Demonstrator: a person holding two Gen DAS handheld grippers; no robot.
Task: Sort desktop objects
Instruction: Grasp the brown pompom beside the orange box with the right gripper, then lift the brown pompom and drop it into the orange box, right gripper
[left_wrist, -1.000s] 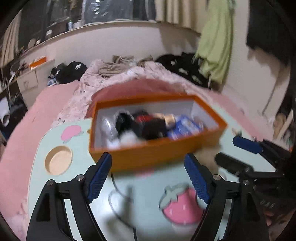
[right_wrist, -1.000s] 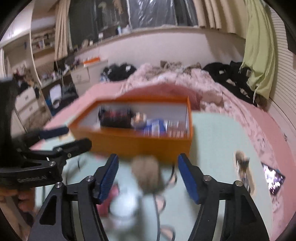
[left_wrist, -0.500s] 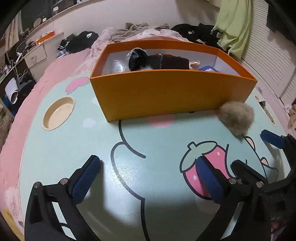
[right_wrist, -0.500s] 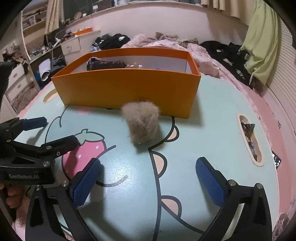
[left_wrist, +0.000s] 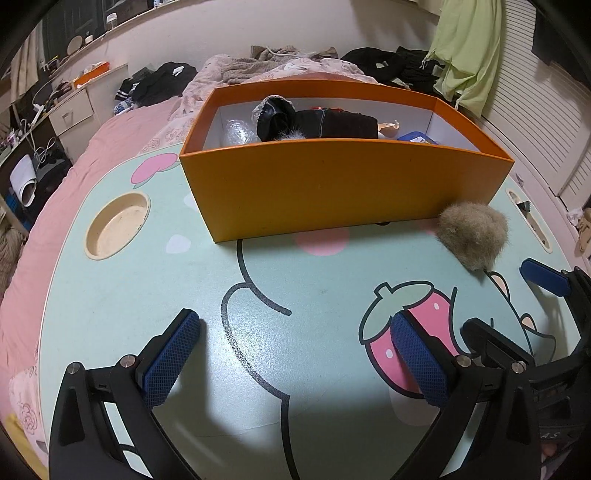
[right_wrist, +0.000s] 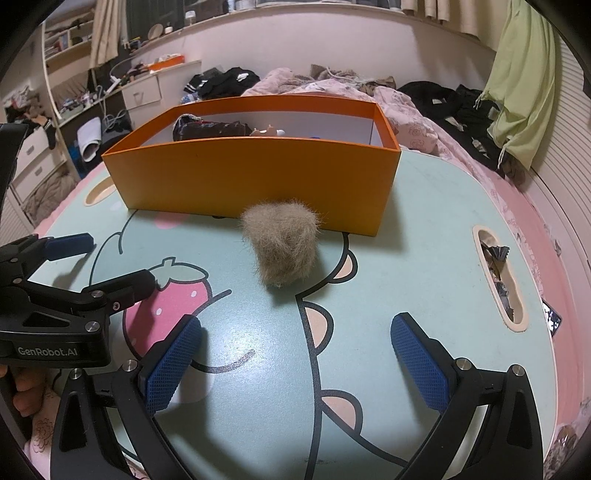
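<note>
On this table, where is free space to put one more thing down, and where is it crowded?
Free: the mint-green cartoon-printed tabletop right of the tan furry pom-pom, up to the oblong slot; also between the round recess and the orange cardboard box. Crowded: the box's inside and the near edge, under both open grippers.

1. My right gripper (right_wrist: 297, 360) stands wide open over the mint cartoon table (right_wrist: 424, 229), nothing between its blue pads (right_wrist: 419, 363).
2. A fuzzy tan ball (right_wrist: 282, 242) sits ahead, just beside the orange box (right_wrist: 255, 177).
3. Dark items lie inside the box.
4. My left gripper (right_wrist: 99, 258), also open, reaches in from the left.
</note>
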